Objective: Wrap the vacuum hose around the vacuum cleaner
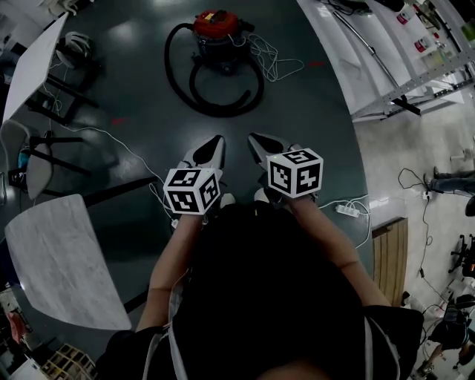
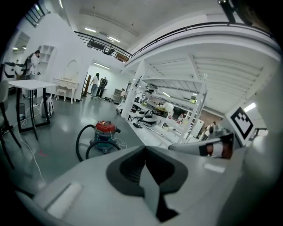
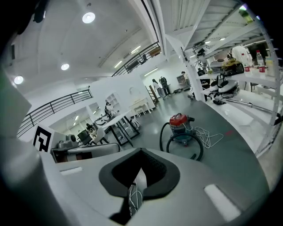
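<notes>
1. White left gripper (image 1: 214, 142), lower centre-left: I see its jaws pinched together, empty.
2. Red-topped vacuum cleaner (image 1: 217, 33) stands top centre on the floor (image 1: 141, 96), its black hose (image 1: 223, 109) looped loosely in front.
3. Right gripper (image 1: 256, 139), just right of the left one: jaws together, empty.

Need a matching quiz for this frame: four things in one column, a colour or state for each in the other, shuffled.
Things:
1. vacuum cleaner lid
2. vacuum hose
3. power cord
4. left gripper

Colour or state:
A. white, lying loose on the floor beside the vacuum
B. fingers shut, nothing between them
C. red
D. black, looped on the floor

Pairs: 1-C, 2-D, 3-A, 4-B
</notes>
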The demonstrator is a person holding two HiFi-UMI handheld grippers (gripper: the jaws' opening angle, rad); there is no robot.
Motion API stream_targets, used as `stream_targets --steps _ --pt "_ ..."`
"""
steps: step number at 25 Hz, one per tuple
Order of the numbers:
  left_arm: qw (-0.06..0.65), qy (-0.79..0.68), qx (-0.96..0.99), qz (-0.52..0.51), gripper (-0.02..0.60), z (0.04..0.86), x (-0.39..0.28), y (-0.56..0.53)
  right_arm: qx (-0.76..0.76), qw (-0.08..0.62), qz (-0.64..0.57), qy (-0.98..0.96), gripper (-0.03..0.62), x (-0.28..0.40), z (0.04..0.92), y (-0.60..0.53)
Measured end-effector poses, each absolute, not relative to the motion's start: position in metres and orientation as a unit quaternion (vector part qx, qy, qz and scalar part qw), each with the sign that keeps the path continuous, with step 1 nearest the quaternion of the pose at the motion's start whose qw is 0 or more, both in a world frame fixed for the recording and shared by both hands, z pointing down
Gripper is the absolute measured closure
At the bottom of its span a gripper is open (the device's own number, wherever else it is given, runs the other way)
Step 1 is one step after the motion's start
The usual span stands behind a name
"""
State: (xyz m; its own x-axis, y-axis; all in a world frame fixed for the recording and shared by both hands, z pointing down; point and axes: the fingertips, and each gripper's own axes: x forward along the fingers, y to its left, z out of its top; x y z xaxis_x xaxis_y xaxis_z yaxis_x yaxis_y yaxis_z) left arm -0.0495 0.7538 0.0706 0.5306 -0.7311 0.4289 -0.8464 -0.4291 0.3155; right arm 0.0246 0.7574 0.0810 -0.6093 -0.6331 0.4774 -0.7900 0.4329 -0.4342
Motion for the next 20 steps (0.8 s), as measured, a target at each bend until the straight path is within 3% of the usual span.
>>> stream_targets --steps 20 --pt "0.254 -0.475 0.830 0.145 0.571 0.095 0.018 0.721 0.397 0.142 0.335 -0.842 0.599 0.089 0.108 0.717"
